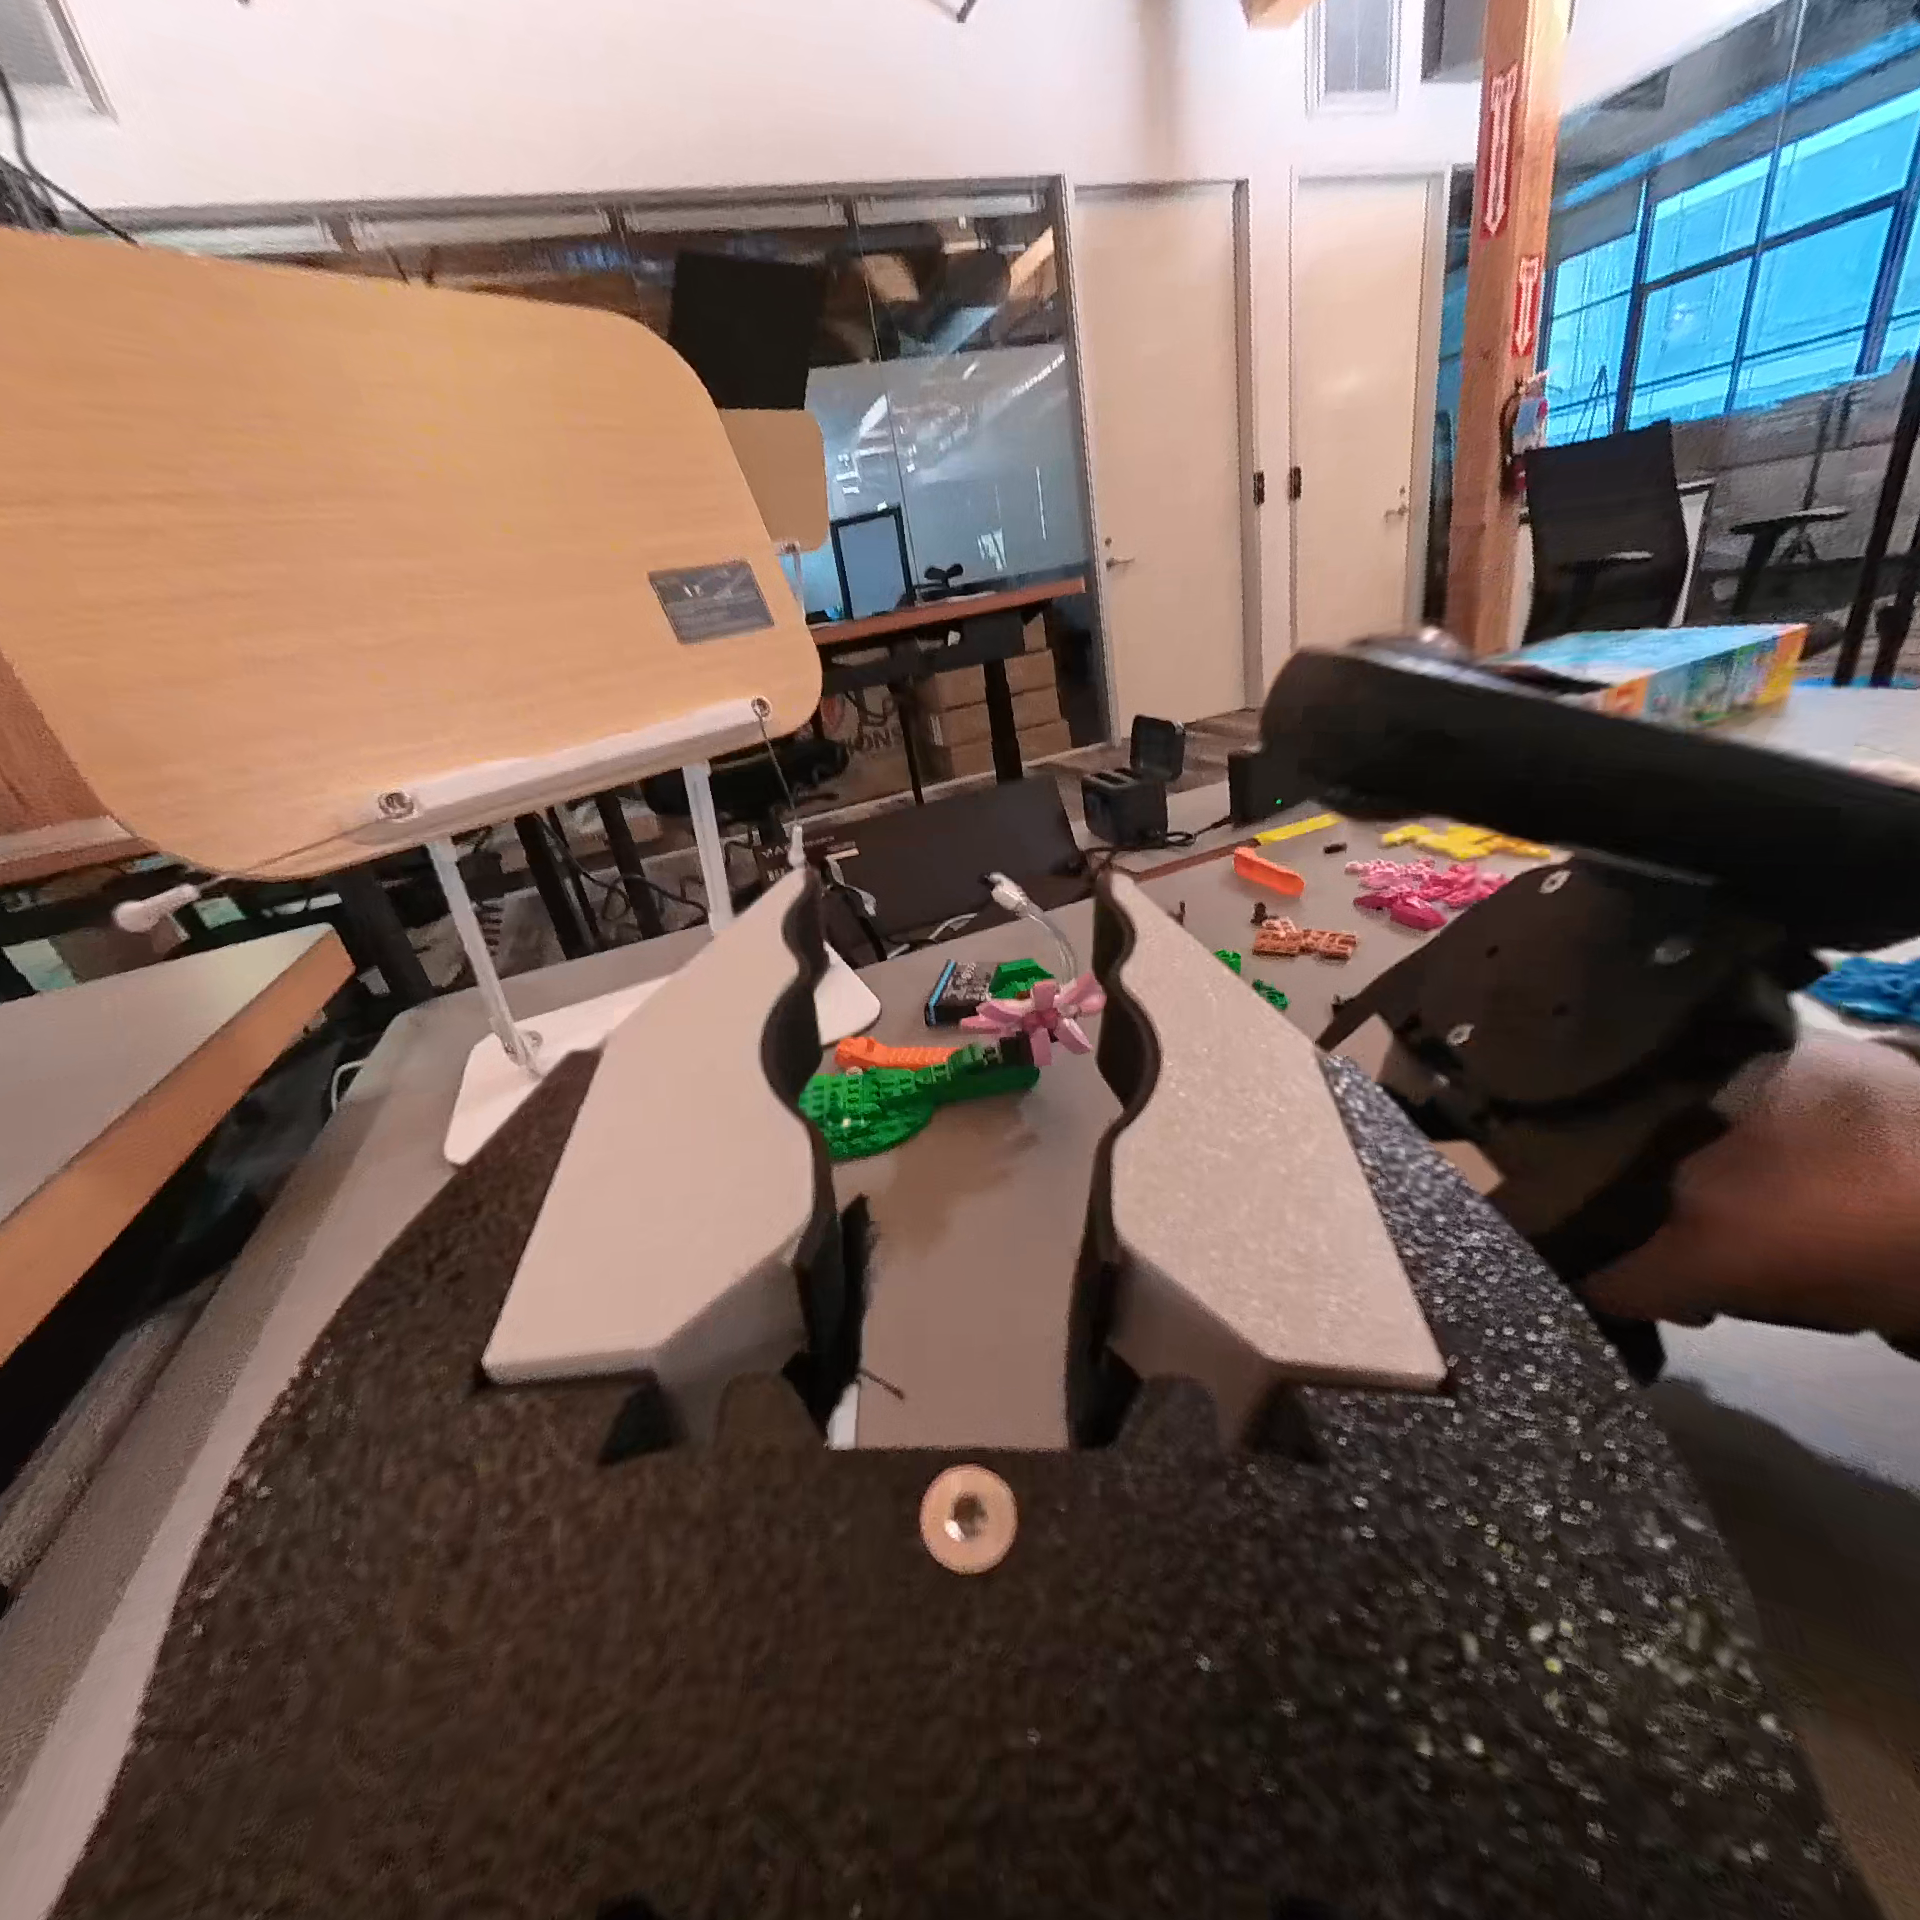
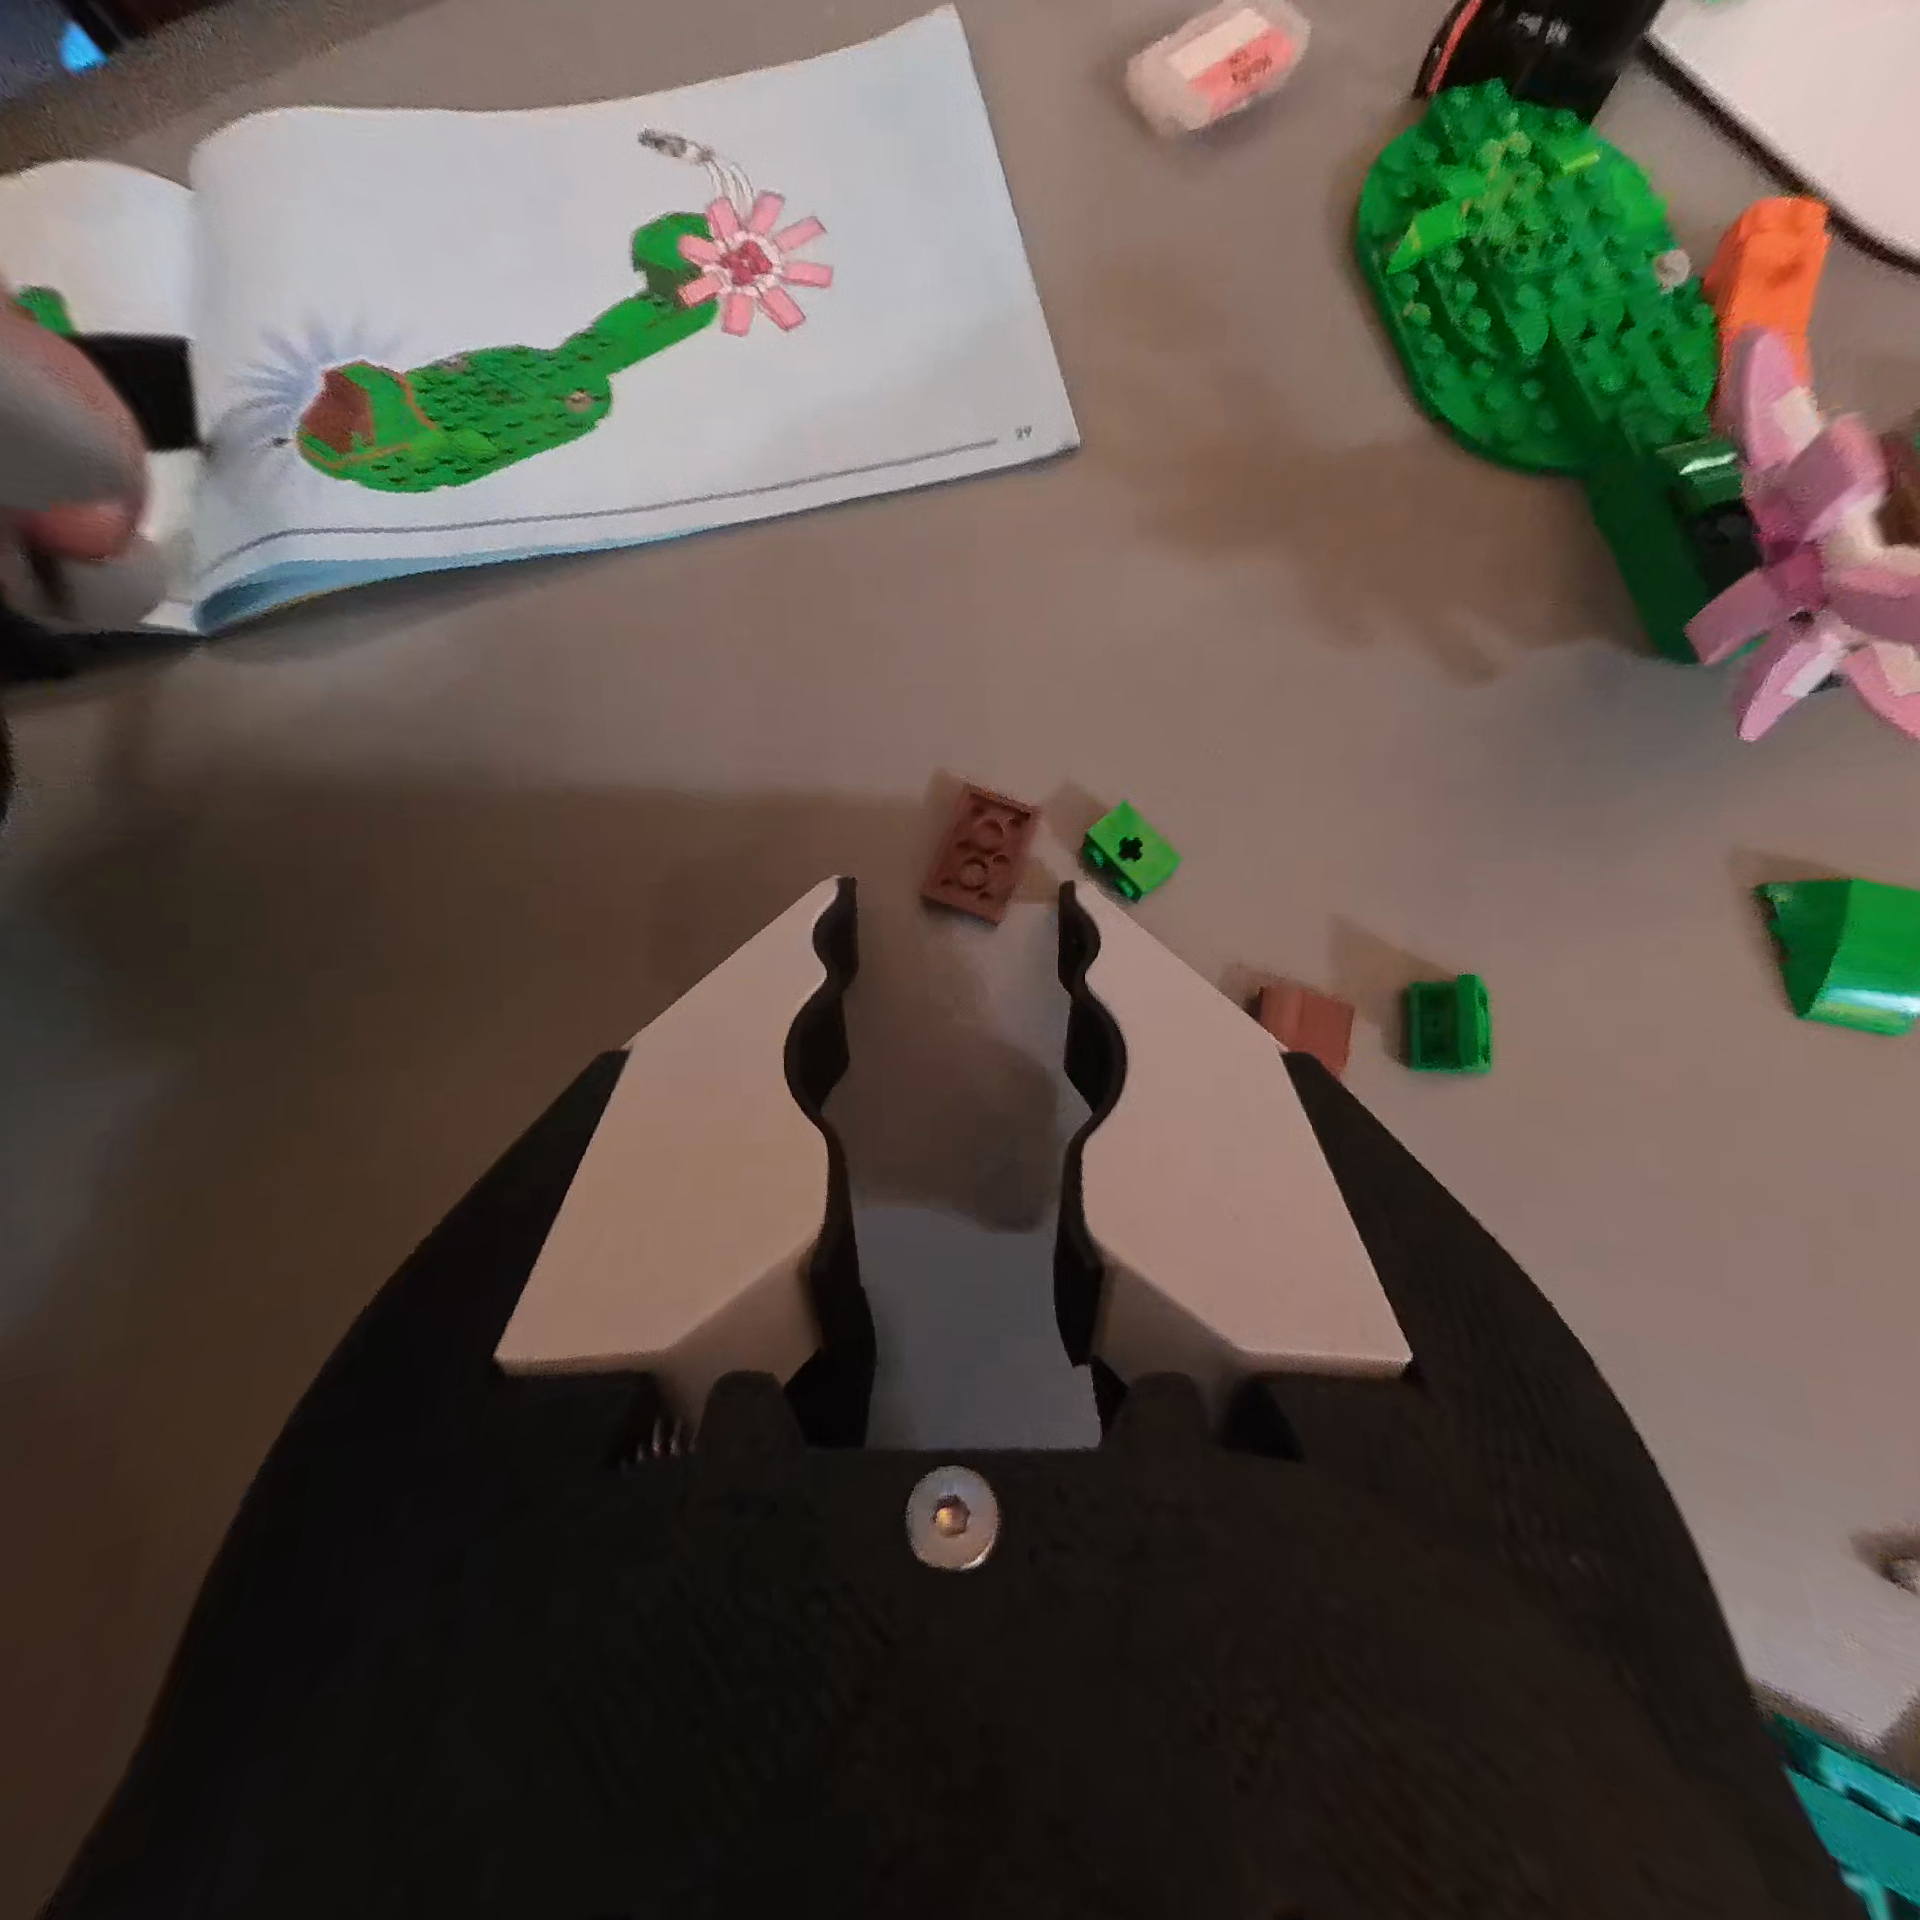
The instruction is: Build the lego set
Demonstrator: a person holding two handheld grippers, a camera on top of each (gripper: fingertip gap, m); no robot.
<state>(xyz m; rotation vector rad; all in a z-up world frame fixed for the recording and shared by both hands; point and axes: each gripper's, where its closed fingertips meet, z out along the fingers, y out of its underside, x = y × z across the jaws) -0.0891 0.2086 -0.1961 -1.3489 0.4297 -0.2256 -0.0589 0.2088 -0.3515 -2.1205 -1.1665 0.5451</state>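
we see the green base (image 2: 1538, 281) with its pink flower (image 2: 1808, 582) already built on the table (image 2: 727, 727). both the left gripper (image 1: 951, 925) and right gripper (image 2: 956, 899) stand apart and empty. the brown plate (image 2: 977, 852) and small green bricks (image 2: 1130, 850) lie loose, so we judge much is left.

Booklet (image 2: 623, 312) lies left of, seemingly apart from, model (image 2: 1538, 312).

The left tongs (image 1: 951, 899) have smooth matt pale plastic fingers (image 1: 686, 1122) on a rough, grainy black body. Ahead of them lies a studded, glossy green plastic build (image 1: 914, 1091) on the smooth matt grey bench (image 1: 966, 1226). Up-left stands a wood-grain board (image 1: 364, 540). Up-left of the right tongs (image 2: 956, 883) lies a paper booklet (image 2: 623, 312).
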